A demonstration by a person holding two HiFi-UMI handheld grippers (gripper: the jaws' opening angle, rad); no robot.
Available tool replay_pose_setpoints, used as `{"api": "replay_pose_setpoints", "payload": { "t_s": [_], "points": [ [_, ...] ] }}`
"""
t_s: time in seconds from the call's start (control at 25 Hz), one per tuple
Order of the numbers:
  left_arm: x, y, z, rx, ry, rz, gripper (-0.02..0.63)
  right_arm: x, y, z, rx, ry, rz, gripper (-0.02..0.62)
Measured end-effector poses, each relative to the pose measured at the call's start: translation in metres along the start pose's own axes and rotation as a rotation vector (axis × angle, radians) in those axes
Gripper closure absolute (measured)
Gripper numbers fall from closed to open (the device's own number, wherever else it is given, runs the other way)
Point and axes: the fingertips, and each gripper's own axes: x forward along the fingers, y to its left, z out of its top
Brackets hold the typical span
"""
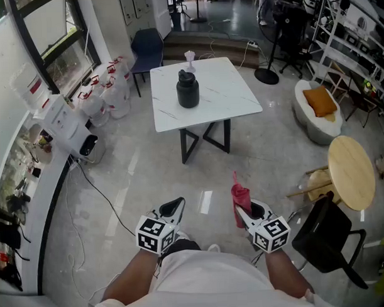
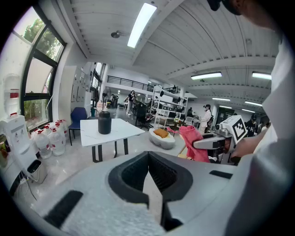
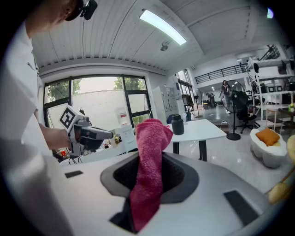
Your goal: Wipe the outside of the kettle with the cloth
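Across the head view, a pale polished floor takes up most of the room. At twelve o'clock from the person stands a white square marble-look table on black legs, well apart from both grippers. Towards two o'clock lies a white cushioned seat with an orange pillow. At three o'clock is a round light-wood table, and near four o'clock, just beside it, a black chair. At ten o'clock a white water dispenser stands by the window wall, and a cluster of clear water jugs with red caps sits beyond it, towards eleven o'clock.

The black cylindrical kettle stands upright on the table, left of the top's middle, with nothing touching it.

Down at six o'clock the person's arms hold both tools close to the body, pointing toward the table. The left gripper, nearer seven o'clock, has its jaws pressed together with nothing between them. The right gripper, nearer five o'clock, pinches a pink terry cloth. The cloth stands up out of the jaws with its free end folded over at the top, and a short tail hangs below the grip.
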Motion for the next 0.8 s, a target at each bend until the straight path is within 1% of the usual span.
{"api": "replay_pose_setpoints", "payload": {
  "t_s": [0.44, 0.6, 0.8],
  "points": [
    [0.006, -0.006, 0.007, 0.010, 0.000, 0.007, 0.601, -0.004, -0.007, 0.002, 0.008, 0.001, 0.012, 0.485],
    [0.009, -0.004, 0.008, 0.000, -0.001, 0.012, 0.601, -0.004, -0.006, 0.008, 0.028, -0.021, 0.037, 0.479],
    [0.017, -0.006, 0.003, -0.003, 0.010, 0.019, 0.601, -0.002, -0.011, 0.001, 0.063, -0.009, 0.059, 0.473]
  ]
}}
